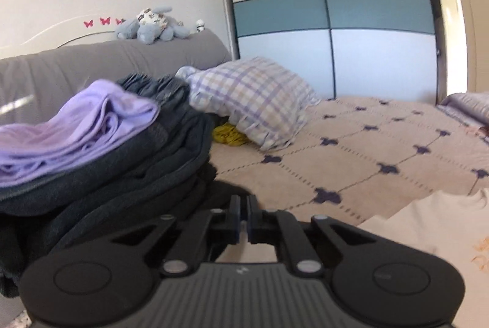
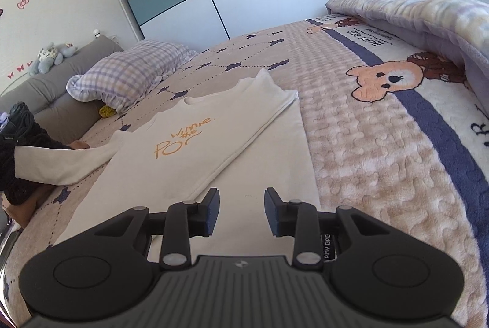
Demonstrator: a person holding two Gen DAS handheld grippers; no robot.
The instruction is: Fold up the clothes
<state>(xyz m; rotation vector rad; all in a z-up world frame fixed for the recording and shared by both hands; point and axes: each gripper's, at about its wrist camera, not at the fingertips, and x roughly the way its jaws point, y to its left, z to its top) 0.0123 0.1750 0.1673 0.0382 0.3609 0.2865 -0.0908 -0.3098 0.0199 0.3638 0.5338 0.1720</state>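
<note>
A cream long-sleeved shirt (image 2: 195, 150) with orange lettering lies flat on the bed, its right side folded over the front. Its other sleeve (image 2: 61, 163) stretches left, raised off the cover, to a dark shape at the frame's edge. My right gripper (image 2: 241, 211) hovers open over the shirt's lower part with nothing between its fingers. In the left wrist view my left gripper (image 1: 243, 207) is shut with a pale strip of cloth between the pads, which looks like that sleeve. The shirt's body (image 1: 428, 236) shows at lower right.
A stack of dark folded clothes (image 1: 107, 175) topped by a lavender garment (image 1: 76, 132) sits just left of my left gripper. A checked pillow (image 1: 250, 95) and a yellow cloth (image 1: 229, 135) lie near the grey headboard (image 1: 61, 74). A folded blanket (image 2: 412, 16) fills the bed's far right.
</note>
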